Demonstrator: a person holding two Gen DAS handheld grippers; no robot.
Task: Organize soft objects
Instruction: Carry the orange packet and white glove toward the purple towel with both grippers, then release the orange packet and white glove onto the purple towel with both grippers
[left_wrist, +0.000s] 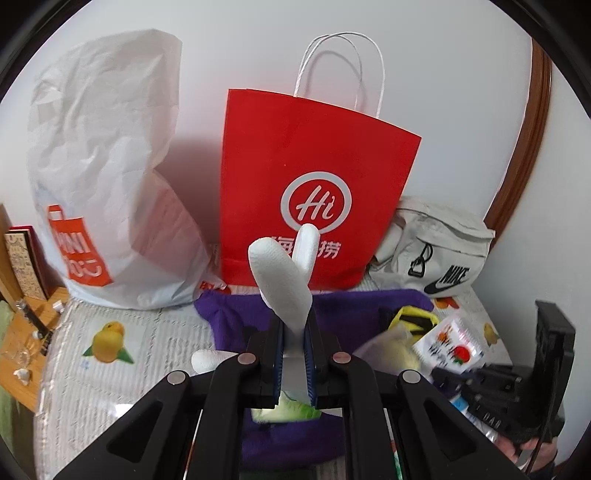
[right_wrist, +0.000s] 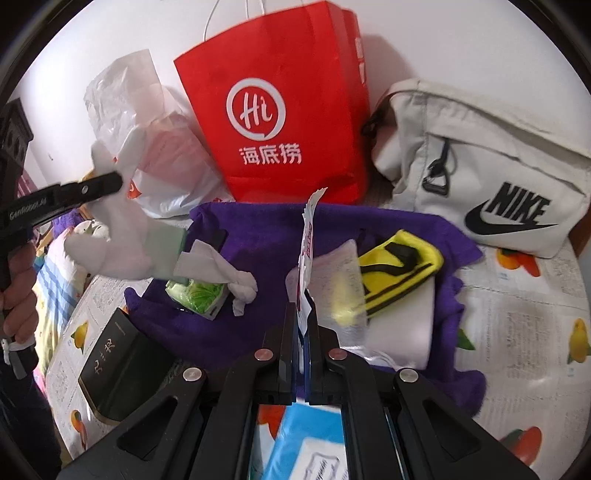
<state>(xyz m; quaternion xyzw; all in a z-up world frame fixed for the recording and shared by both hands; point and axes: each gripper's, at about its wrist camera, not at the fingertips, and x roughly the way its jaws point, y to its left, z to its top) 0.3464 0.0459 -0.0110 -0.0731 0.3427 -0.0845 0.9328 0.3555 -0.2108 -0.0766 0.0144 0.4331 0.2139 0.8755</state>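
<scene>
My left gripper (left_wrist: 294, 328) is shut on a white glove (left_wrist: 280, 273), whose fingers stick up in front of the red paper bag (left_wrist: 314, 158). The glove also shows in the right wrist view (right_wrist: 118, 243), held above the left of the purple cloth (right_wrist: 258, 240). My right gripper (right_wrist: 303, 325) is shut on a thin white and red packet (right_wrist: 307, 243), held edge-on above the cloth. On the cloth lie a green tissue pack (right_wrist: 195, 295), a crumpled white tissue (right_wrist: 236, 277), a yellow and black pouch (right_wrist: 399, 273) and a clear plastic bag (right_wrist: 343, 288).
A white plastic bag (left_wrist: 107, 170) stands at the left by the wall. A beige Nike bag (right_wrist: 487, 177) lies at the right. A black box (right_wrist: 118, 365) sits at the cloth's front left. The fruit-printed sheet (right_wrist: 524, 317) covers the surface. A wooden shelf (left_wrist: 26, 317) is far left.
</scene>
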